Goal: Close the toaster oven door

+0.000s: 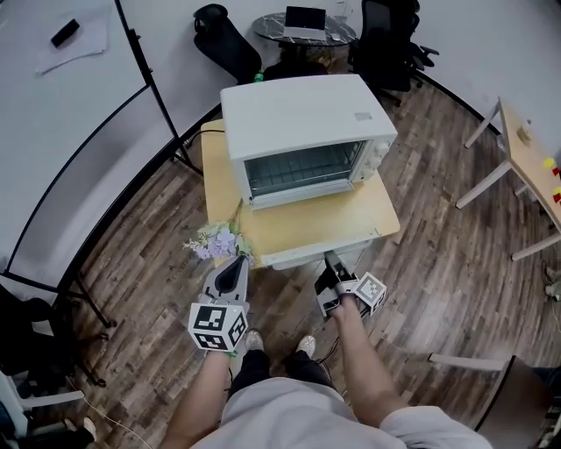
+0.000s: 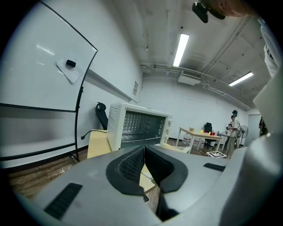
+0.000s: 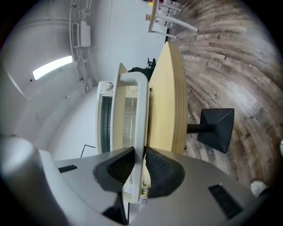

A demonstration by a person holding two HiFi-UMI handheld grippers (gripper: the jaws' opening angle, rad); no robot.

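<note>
Office-style lab: whiteboard, black swivel chairs, laptop, ceiling strip lights.

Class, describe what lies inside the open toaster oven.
Inside the toaster oven, the head view shows a wire rack with nothing visible on it. The oven's roof covers the upper cavity, and the floor beneath the rack is too dim to tell.

Toaster oven on table; flowers front-left

Flowers left of lowered oven door; bare floor right
</note>
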